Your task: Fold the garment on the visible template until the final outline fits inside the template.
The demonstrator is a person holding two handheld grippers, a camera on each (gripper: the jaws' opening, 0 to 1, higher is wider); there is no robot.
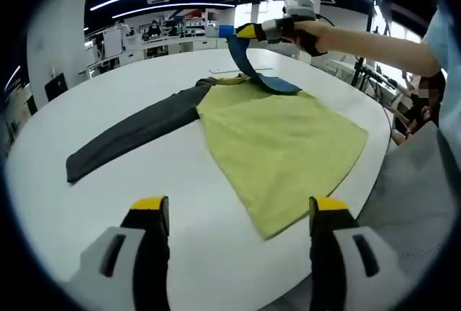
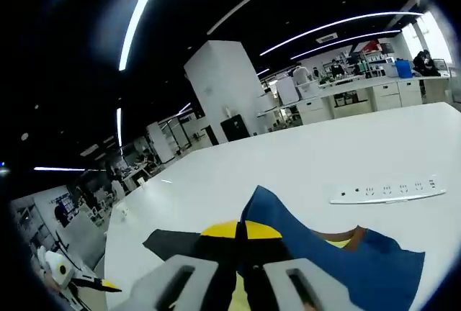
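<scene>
One garment (image 1: 277, 142) on the table (image 1: 86, 196): right hand-held gripper (image 2: 241, 230) pinches its blue sleeve (image 2: 338, 257), left hand-held gripper (image 1: 238, 214) gapes.

Your left gripper (image 1: 238, 214) has black fingers (image 1: 151, 253) with yellow tips on light grey bodies. Your right gripper (image 2: 241, 230) looks the same. You wear a light blue short sleeve (image 1: 441, 34).
</scene>
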